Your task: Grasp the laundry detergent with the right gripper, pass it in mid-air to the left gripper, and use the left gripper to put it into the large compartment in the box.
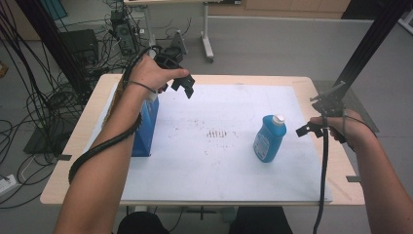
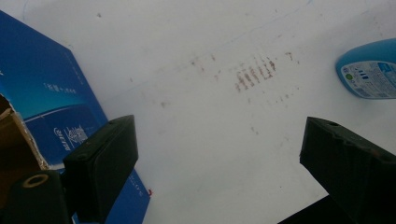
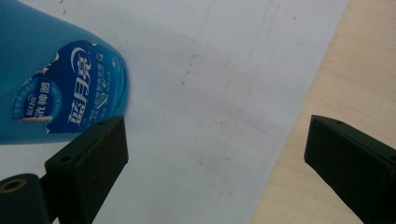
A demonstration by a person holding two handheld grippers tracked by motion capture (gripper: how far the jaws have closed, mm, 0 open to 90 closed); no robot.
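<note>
One blue bottle stands upright on the white sheet, and it seems to be the thing of the work, because the right gripper hangs just beside it, on the side toward the sheet's edge. The bottle looks like smooth plastic with a white cap and a glossy label. I judge it rather slippery, stiff enough at the shoulders but a little soft in the middle of the belly, and its weight depends on how much liquid is inside, which I cannot tell. The best place to take it is probably the narrower part under the cap, or across the flat sides, with the grip above the middle so it does not tip.

Both jaws of the right gripper stand wide apart with nothing between them; in the right gripper view the bottle lies just outside the left jaw. Well apart from the bottle, across a patch of brown stains, stands a blue box. Above the box the left gripper hovers, jaws also wide and empty.
</note>
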